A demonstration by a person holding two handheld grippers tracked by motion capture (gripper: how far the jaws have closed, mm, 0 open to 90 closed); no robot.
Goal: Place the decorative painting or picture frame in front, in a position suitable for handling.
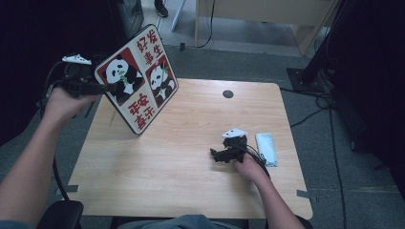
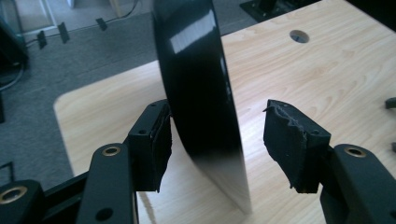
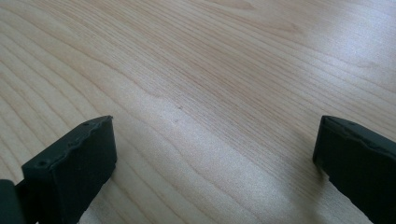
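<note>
Your biggest risk now is the panda board (image 1: 138,78) tipping or sliding off – it stands tilted on its lower corner near the table's (image 1: 191,181) far left, and in the left gripper view the dark back of the board (image 2: 201,93) sits between the jaws w/ one pad (image 2: 156,144) against it and the other pad (image 2: 289,144) clear of it, so it's not clamped. The left gripper (image 1: 93,88) is wide apart, so if you lift or pull away w/o squeezing, the board could fall flat. Your right gripper (image 1: 220,155) rests on the table near the front right, jaws apart w/ nothing between them – just beside a white packet (image 1: 266,149), well apart from the board
</note>
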